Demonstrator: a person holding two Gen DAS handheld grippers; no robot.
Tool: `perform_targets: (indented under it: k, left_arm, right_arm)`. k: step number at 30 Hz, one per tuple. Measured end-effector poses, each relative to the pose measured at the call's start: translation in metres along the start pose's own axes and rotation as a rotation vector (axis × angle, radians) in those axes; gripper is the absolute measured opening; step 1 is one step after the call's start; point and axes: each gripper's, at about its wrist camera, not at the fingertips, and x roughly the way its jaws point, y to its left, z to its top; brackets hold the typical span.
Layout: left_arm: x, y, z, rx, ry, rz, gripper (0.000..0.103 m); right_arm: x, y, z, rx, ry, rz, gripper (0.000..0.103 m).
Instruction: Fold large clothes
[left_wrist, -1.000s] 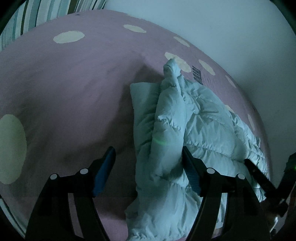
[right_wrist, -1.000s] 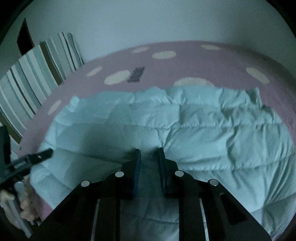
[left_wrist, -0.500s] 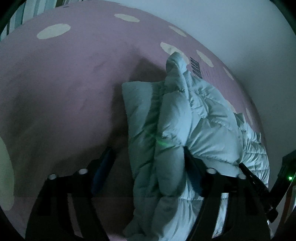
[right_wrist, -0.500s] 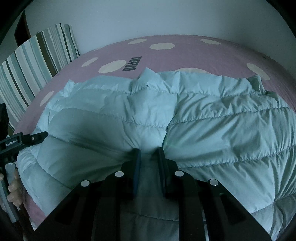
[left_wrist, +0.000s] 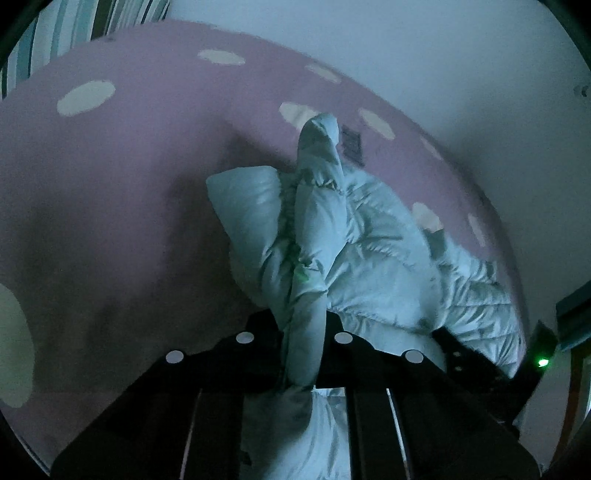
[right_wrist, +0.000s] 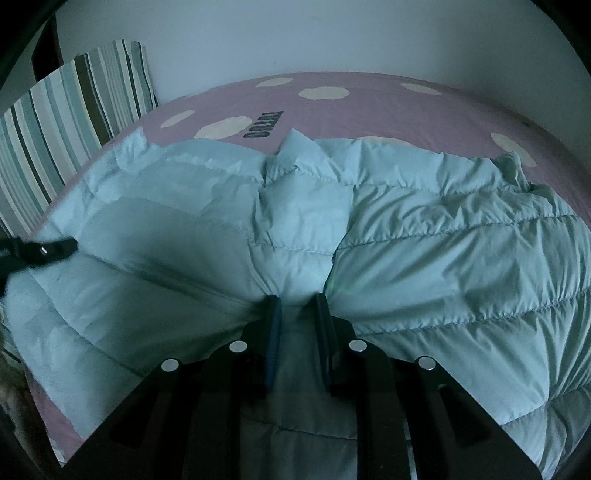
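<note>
The room is dim. At the far left a striped pillow (right_wrist: 70, 122) stands upright at the head of the bed (right_wrist: 388, 107), whose pink sheet carries pale blotches and a dark printed word. Spread across the sheet lies the pale blue quilted down jacket (right_wrist: 424, 258), puffy and creased, covering most of the near half of the bed and reaching close to the pillow.

On the jacket's left end, the left gripper (left_wrist: 303, 332) has its jaws closed on a bunched ridge of the fabric; the ridge rises upright between them and stands up off the sheet in a narrow, tapering fold. Beside that fold, on its left, a flatter panel of the jacket sticks out over the pink sheet. In the right wrist view the same gripper shows only as a dark tip at the left edge, touching the jacket's edge.

Further right, near the middle of the jacket's near edge, the right gripper (right_wrist: 297, 306) has its jaws drawn close together, pinching a pleat of quilted fabric, with creases radiating away from the pinch. Beyond it the jacket runs on to the right side of the bed, a plain pale wall (right_wrist: 332, 33) behind.
</note>
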Motion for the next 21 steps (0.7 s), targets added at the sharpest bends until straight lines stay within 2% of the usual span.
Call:
perform_targets:
  k: [8, 13, 21]
  left_arm:
    - [-0.035, -0.049, 0.006, 0.069, -0.074, -0.027, 0.009]
    - [-0.049, -0.092, 0.004, 0.133, -0.107, -0.041, 0.009]
    - [-0.054, -0.154, -0.005, 0.234, -0.148, 0.011, 0.009]
  right_arm:
    - [0.001, 0.0, -0.001, -0.014, 0.003, -0.014, 0.019]
    - [0.003, 0.003, 0.0, -0.012, 0.01, -0.01, 0.019]
    - [-0.009, -0.002, 0.01, 0.009, 0.023, 0.011, 0.02]
